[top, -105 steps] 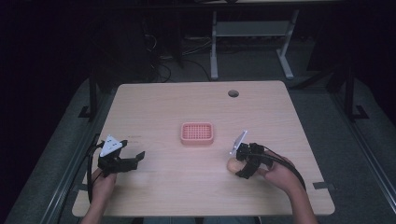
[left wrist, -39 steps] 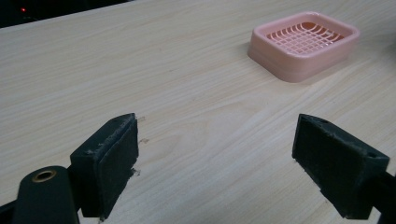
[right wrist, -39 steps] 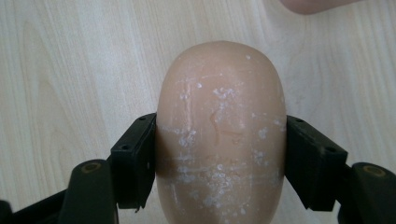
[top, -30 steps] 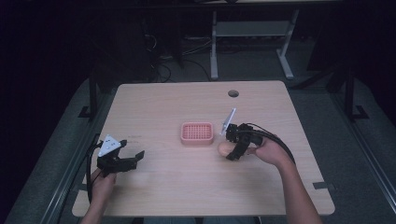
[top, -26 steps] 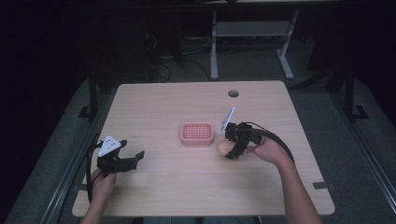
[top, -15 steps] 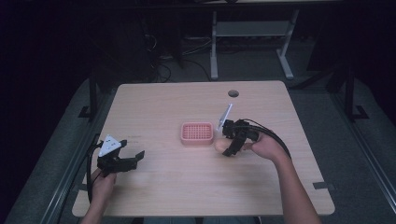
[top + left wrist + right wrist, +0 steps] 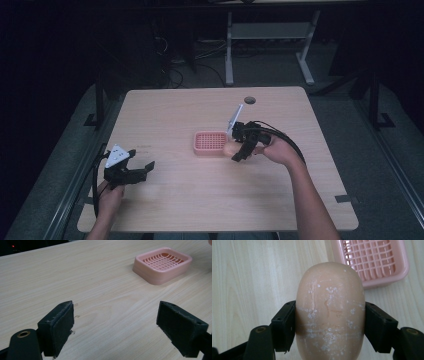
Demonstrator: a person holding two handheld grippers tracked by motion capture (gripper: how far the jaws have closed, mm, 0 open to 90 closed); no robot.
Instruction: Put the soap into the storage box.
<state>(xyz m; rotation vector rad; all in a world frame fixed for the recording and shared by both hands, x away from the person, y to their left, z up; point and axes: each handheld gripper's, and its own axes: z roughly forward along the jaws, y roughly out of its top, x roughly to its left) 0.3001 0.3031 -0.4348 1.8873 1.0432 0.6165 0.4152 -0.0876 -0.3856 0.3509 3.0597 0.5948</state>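
The right gripper (image 7: pixel 329 325) clamps a peach oval soap bar (image 7: pixel 329 312), whose lower end is cut off, beside the pink slotted plastic tray (image 7: pixel 372 262) mid-table; the left gripper (image 7: pixel 115 330) stands open near the table's left front corner.

The left black two-jaw gripper (image 7: pixel 142 172) sits low over the near left part of the table, held by the person's left hand (image 7: pixel 111 194), whose forearm comes in from the bottom edge. Its grey three-cornered plate faces up, and its jaws point toward the table's middle. In the left gripper view its jaws stand wide apart with nothing between them.

The right black two-jaw gripper (image 7: pixel 234 154) is held by the right hand (image 7: pixel 276 151) on an outstretched forearm, angled in from the bottom right. Its jaws tilt downward and to the left, and its black cable loops over the wrist. In the right gripper view both jaws press on the sides of a peach-coloured oval bar of soap (image 7: pixel 329 310).
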